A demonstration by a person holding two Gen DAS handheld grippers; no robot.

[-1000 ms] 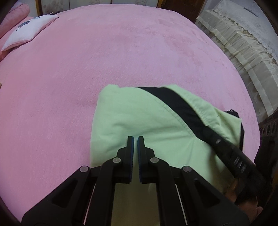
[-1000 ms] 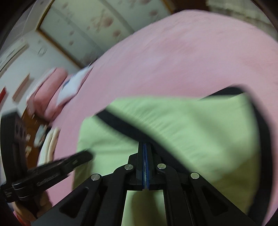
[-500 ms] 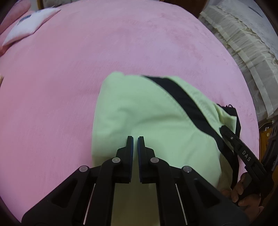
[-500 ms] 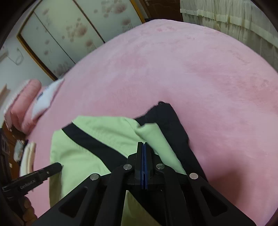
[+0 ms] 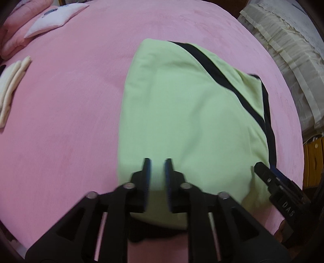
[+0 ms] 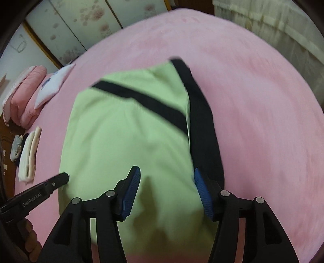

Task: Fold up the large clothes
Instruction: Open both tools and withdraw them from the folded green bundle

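Observation:
A light green garment [image 5: 182, 113] with black stripes lies folded flat on the pink bed cover [image 5: 70, 101]. My left gripper [image 5: 157, 164] hovers over its near edge. Its jaws are opening, a narrow gap shows between the pads, and the cloth lies below them, not pinched. In the right wrist view the same garment [image 6: 125, 137] fills the middle, with a black band [image 6: 202, 121] along its right side. My right gripper [image 6: 166, 174] hangs above its near part with the jaws opening wide and nothing gripped. Each gripper shows at the edge of the other's view.
A white pillow [image 5: 54, 18] and a rolled pink quilt [image 6: 26, 95] lie at the far left of the bed. Folded cream cloths [image 5: 10, 89] sit at the left edge. Cream frilled fabric [image 5: 283, 50] borders the right side. Floral wardrobe doors [image 6: 81, 26] stand behind.
Both grippers were shut and are now parted. Both have drawn back toward the near side, and the green garment now lies spread flat under them.

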